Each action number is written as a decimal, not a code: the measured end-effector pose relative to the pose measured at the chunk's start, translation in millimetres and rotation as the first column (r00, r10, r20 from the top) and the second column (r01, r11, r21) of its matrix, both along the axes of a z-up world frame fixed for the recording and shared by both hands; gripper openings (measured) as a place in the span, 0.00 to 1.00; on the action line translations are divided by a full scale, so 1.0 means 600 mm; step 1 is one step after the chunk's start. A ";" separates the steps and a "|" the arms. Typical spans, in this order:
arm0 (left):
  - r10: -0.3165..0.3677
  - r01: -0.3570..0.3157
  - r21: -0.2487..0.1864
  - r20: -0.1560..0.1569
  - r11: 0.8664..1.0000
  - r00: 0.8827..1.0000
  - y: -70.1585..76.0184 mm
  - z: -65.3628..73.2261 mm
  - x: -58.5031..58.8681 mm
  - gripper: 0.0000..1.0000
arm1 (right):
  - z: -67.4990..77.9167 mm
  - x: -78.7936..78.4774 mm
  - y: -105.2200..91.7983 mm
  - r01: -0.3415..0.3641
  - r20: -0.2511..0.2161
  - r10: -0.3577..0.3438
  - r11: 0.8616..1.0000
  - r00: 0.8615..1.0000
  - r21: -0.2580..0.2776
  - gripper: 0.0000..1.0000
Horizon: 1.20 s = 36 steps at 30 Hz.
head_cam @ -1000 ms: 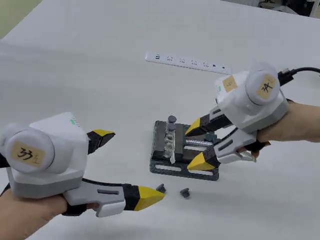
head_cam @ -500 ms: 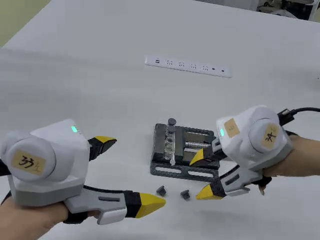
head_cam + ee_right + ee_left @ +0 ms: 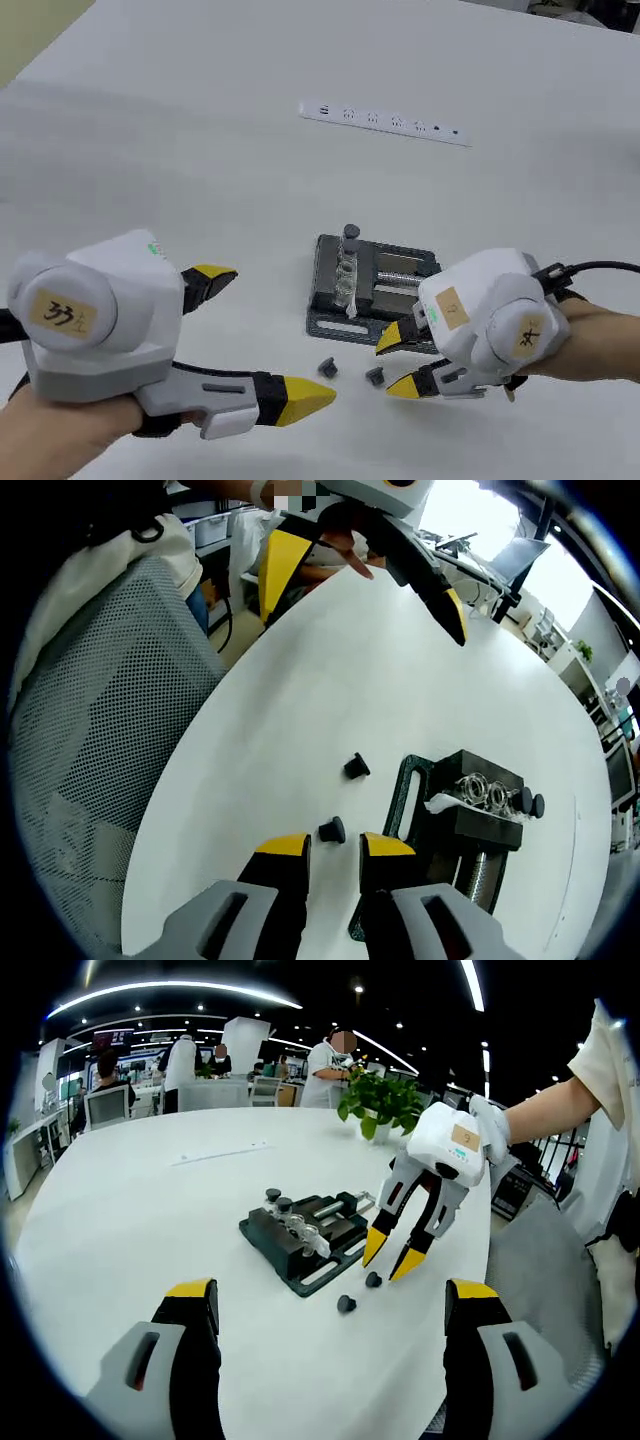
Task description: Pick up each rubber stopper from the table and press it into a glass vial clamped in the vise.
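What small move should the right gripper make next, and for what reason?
Probably ease the right gripper forward and close on the nearer stopper: it lies loose on the table just ahead of the open jaws, not yet gripped.

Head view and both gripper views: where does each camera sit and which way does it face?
Head view: on the person's head, facing forward and down at the vise; left claw and right claw show, both open.
Left gripper view: on the left claw, facing across the table at the vise and right claw; own jaws at bottom.
Right gripper view: on the right claw, facing down at a rubber stopper just ahead of its jaws.
Shared: both gripper views show the vise and that rubber stopper.
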State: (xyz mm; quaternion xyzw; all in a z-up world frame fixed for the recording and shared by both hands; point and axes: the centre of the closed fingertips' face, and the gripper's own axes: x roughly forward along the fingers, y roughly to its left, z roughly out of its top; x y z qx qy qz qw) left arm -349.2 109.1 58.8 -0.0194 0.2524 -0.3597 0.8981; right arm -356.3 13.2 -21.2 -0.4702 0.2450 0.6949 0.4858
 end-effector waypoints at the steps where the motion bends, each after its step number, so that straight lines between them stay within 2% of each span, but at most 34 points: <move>1: 0.002 -0.002 -0.002 -0.002 1.000 1.000 0.000 -0.001 -0.001 0.93 | 0.000 -0.001 0.000 -0.001 -0.002 0.001 1.000 1.000 -0.002 0.13; 5: 0.006 -0.006 -0.003 -0.006 1.000 1.000 0.003 -0.003 -0.003 0.93 | -0.003 -0.003 0.001 -0.004 -0.002 0.004 1.000 1.000 0.002 0.11; 10: 0.011 -0.011 -0.006 -0.011 1.000 1.000 0.006 -0.007 -0.005 0.93 | -0.005 -0.002 0.004 -0.024 0.034 0.024 1.000 0.999 0.008 0.08; 17: 0.015 -0.015 -0.006 -0.017 1.000 1.000 0.008 -0.011 -0.008 0.93 | -0.013 -0.006 0.003 -0.060 0.046 0.060 0.998 0.997 -0.015 0.07; 25: 0.019 -0.019 -0.020 -0.027 1.000 0.999 -0.001 -0.007 -0.011 0.92 | -0.016 -0.005 0.004 -0.072 0.064 0.073 0.997 0.995 -0.018 0.05; 32: 0.033 -0.035 -0.054 -0.048 0.998 0.998 -0.004 -0.002 -0.009 0.88 | -0.011 -0.008 0.004 -0.024 0.044 0.024 1.000 0.999 0.011 0.05; 36: 0.023 -0.026 -0.047 -0.057 0.999 0.998 -0.006 0.000 -0.006 0.88 | 0.006 0.002 0.005 0.017 0.055 -0.020 0.999 0.998 0.043 0.05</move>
